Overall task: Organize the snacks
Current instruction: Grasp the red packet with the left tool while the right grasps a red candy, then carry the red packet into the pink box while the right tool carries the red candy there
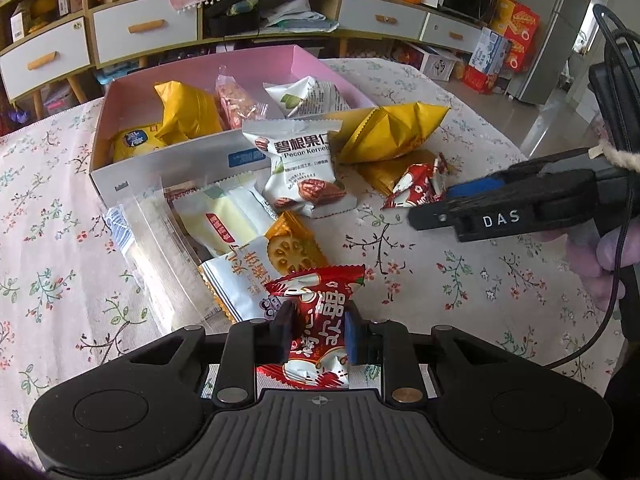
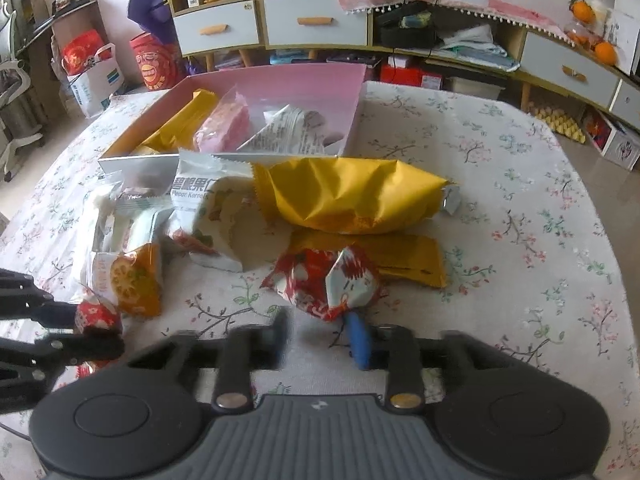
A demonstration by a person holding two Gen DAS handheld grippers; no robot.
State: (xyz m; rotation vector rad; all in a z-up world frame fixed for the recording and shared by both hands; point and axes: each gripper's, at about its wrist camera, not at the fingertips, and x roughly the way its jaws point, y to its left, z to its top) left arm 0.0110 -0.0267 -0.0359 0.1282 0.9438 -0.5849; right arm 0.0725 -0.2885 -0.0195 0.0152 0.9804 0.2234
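My left gripper [image 1: 319, 322] is shut on a red snack packet [image 1: 320, 292], which it holds low over the floral tablecloth; the right wrist view shows this same packet [image 2: 98, 316] at its left edge. My right gripper [image 2: 320, 332] is open, its fingers apart just behind a second red packet [image 2: 332, 284] that lies on the cloth. The blue pad [image 2: 358, 340] sits at that packet's near tail. Seen from the left wrist, the right gripper [image 1: 434, 204] points at the second red packet [image 1: 416, 186]. A pink-lined box [image 1: 180, 160] holds yellow, pink and white packets.
Loose snacks lie in front of the box: a pecan packet [image 1: 300, 168], a big yellow bag [image 2: 348, 196], a flat yellow packet [image 2: 412, 260], an orange lotus-root packet [image 1: 292, 248] and white packets [image 1: 224, 216]. Cabinets with drawers [image 2: 312, 20] stand beyond the table.
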